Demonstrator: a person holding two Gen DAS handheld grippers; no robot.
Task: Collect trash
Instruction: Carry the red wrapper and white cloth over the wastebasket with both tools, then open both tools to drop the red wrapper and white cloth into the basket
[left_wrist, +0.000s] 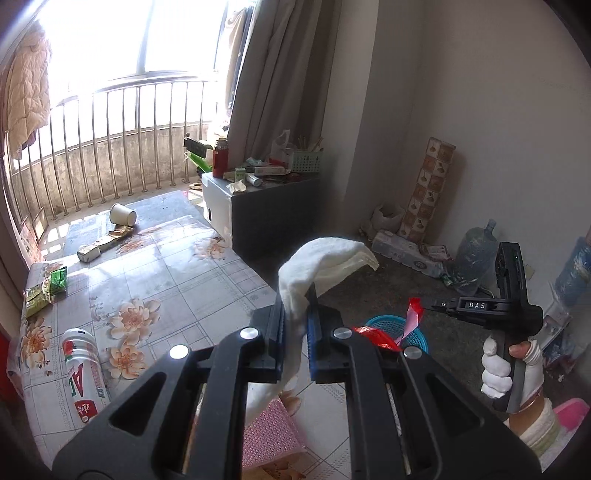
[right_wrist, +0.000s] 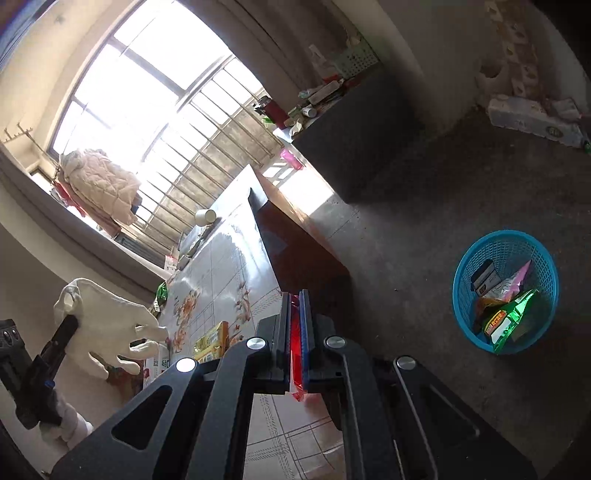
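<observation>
1. Indoors, a low table (left_wrist: 177, 258) with a glossy floral cover stands by a barred window; beyond its far end sits a dark cabinet (left_wrist: 273, 210) cluttered with small items.

2. At the front of the left wrist view, the left gripper (left_wrist: 295, 317) pinches a white cloth glove (left_wrist: 325, 262) between its pads; the glove drapes up and over the jaws and hangs limp past the table edge.

3. To the right, a hand in a white glove (left_wrist: 496, 369) holds the right gripper (left_wrist: 421, 303), whose tips are pressed together on a red wrapper (left_wrist: 413, 314). The wrapper dangles above a blue basket (left_wrist: 417, 334) on the floor.

4. From the right wrist view, the same red wrapper (right_wrist: 295, 343) is clamped flat between the nearly closed pads of the right gripper (right_wrist: 294, 302), off the table's edge.

5. That blue basket (right_wrist: 465, 295) stands on the grey floor well right of the gripper, already holding a green packet (right_wrist: 509, 317), a pink packet and other wrappers.

6. Trash left on the table: a white and red can (left_wrist: 83, 373) lying on its side near the front, green packets (left_wrist: 46, 291) at the left edge, a tipped paper cup (left_wrist: 123, 214) and a small carton (left_wrist: 88, 253) at the far end.

7. A yellow box (right_wrist: 212, 339) lies on the table close to the right gripper.
</observation>
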